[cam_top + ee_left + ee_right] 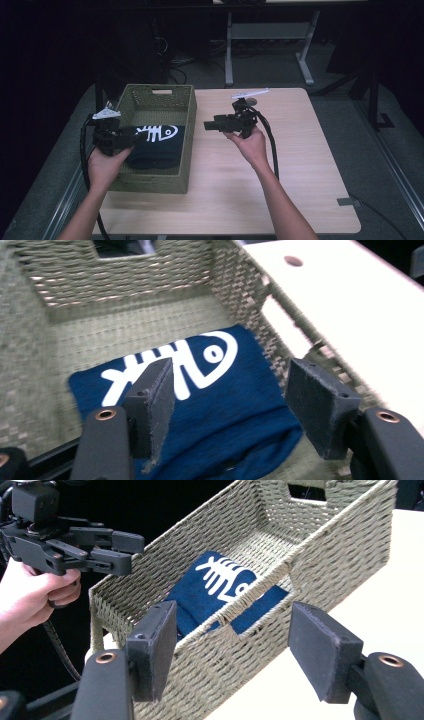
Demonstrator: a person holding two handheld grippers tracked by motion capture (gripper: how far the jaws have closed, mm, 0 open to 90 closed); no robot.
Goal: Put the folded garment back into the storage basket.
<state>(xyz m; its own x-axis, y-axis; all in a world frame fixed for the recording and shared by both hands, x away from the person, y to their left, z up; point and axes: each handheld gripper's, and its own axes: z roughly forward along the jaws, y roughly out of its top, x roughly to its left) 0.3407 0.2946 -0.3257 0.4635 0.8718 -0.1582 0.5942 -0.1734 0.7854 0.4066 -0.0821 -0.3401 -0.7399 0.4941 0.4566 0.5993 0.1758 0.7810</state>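
We see a woven basket (187, 112) on the left part of the table (300, 165), its long axis running away from the person, with a handle cutout in the far end wall. Inside lies a folded navy cloth (156, 145) with a white fish-skeleton print (159, 132); it sits on the basket floor in the near half, toward the person. In the high view the fish's long axis runs left-right across the basket, head toward the table side, tail toward the left gripper. The cloth's own long axis looks to run the same way, though the dim high view makes its edges hard to judge. The left gripper (131, 140) hangs over the basket's left rim, pointing right across the cloth, held by the left hand (106, 165). In the left gripper view its jaws are spread wide above the cloth (210, 410), nothing between the pads (320, 405), and the print (175, 367) shows between them. The right gripper (207, 125) is held by the right hand (250, 142) above the bare table just right of the basket, pointing left at it. Its jaws are released too, wide apart and empty, pads (322, 650) framing the basket's side wall (240, 655) with the cloth (220, 587) seen over the rim and the left gripper (137, 555) at the upper left.
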